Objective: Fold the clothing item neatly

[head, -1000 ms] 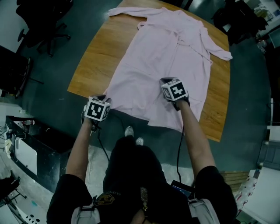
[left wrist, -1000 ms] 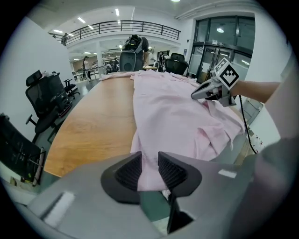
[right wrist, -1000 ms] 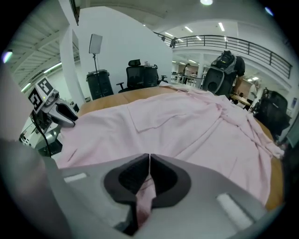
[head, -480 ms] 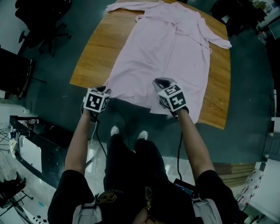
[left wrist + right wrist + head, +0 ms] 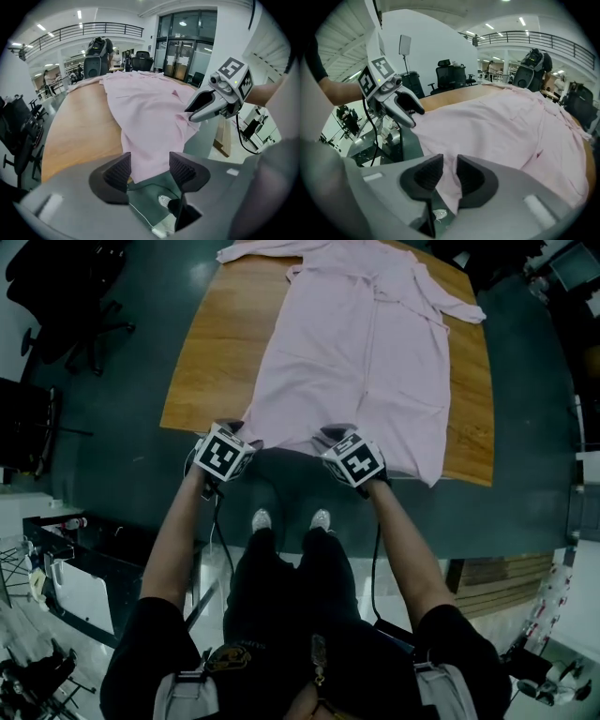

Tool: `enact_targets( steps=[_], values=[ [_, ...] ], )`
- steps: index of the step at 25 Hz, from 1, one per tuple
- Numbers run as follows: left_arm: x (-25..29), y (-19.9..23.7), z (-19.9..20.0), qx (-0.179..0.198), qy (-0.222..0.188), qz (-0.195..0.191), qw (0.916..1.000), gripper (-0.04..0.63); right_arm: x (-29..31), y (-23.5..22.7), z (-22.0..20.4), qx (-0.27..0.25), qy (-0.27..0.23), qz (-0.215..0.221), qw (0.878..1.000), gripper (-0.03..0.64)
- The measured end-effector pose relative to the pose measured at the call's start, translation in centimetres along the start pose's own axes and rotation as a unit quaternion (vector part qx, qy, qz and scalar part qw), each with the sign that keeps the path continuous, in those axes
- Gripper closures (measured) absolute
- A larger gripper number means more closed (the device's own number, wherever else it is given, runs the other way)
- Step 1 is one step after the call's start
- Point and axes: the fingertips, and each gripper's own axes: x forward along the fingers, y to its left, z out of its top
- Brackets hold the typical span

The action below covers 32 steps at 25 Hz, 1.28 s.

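On the wooden table we have the pale pink long-sleeved garment spread flat lengthwise, sleeves out at the far end, hem draped over the near edge. Our left gripper has just opened wide, with the hem hanging loose between its jaws. Our right gripper has just opened too, a fold of hem slack between its jaws.
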Motion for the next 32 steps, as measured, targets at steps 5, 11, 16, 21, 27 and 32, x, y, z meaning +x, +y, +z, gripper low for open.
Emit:
enact_targets(
  steps=[5,11,16,21,27,32],
  values=[
    [0.8,0.5,-0.6,0.037,0.011,0.003,0.9992,0.35,-2.1,1.3,-1.3,-0.011,0.004,-0.015,1.0,0.597],
    [0.2,0.9,-1.3,-0.011,0.012,-0.012,0.9998,0.532,-4.4,2.5,-3.2,-0.021,0.008,-0.04,0.999,0.587],
    [-0.8,-0.6,-2.0,-0.036,0.014,-0.049,0.9981,0.56,-3.9,3.3,-5.1,-0.002,0.036,-0.029,0.999,0.578],
    [-1.6,-0.6,-3.7,-0.025,0.025,-0.04,0.9986,0.526,-4.2,4.1,-5.6,0.026,0.034,-0.019,0.999,0.572],
    [-4.6,-0.7,0.1,-0.025,-0.048,-0.04,0.9977,0.557,-6.3,5.3,-4.3,0.045,0.005,-0.003,0.999,0.572],
    [-5.3,-2.8,6.2,-0.003,-0.101,-0.044,0.9939,0.588,-8.2,4.2,-5.2,0.059,-0.006,-0.025,0.998,0.572]
  ],
)
